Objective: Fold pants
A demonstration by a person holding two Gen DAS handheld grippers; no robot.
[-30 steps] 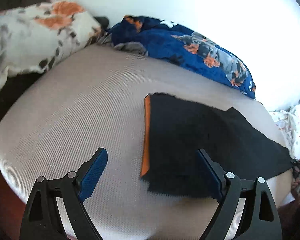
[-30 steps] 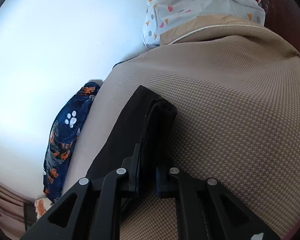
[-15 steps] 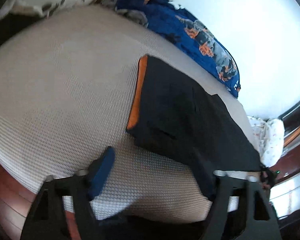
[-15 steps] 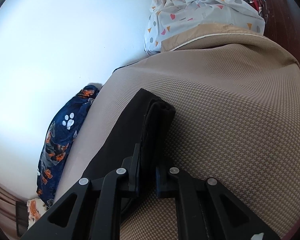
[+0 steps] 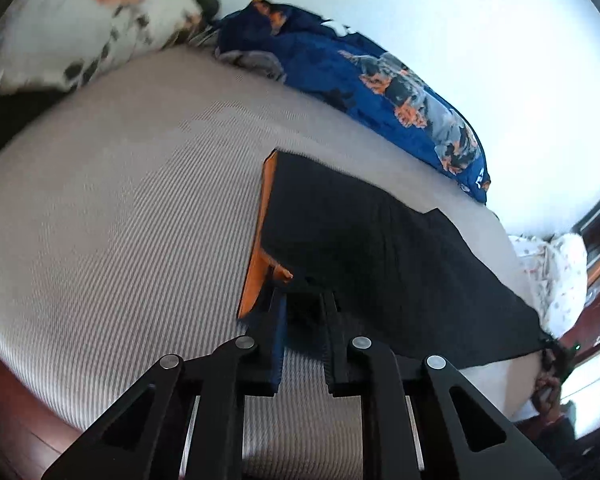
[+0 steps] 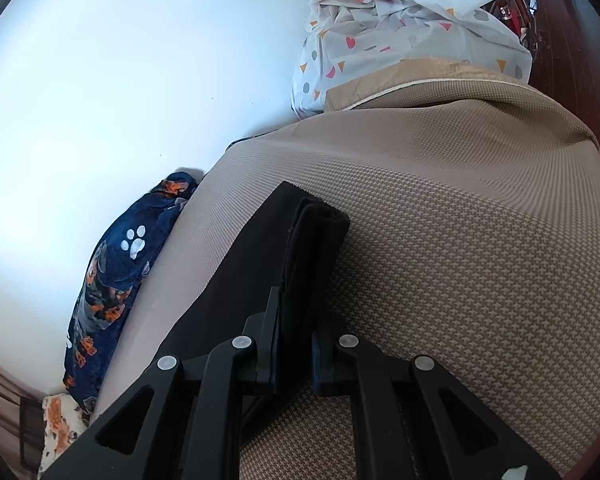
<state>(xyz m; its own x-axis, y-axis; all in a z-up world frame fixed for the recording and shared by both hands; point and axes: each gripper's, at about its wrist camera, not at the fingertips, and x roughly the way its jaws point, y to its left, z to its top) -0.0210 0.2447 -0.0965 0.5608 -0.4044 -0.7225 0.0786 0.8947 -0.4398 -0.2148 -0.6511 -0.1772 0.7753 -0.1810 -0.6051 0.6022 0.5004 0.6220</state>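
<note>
The pants [image 5: 380,256] lie lengthwise between both grips: the left hand-held gripper [image 5: 302,300], jaws just closed, pinches the orange-edged end, the right hand-held gripper [image 6: 294,320] the opposite end.

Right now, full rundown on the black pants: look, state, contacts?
The black pants are dark matte fabric with an orange band along one end, lying mostly flat on the beige textured mattress. The left tongs have just closed on the corner by the orange band. The right tongs pinch the other end, bunched into a raised fold.
</note>
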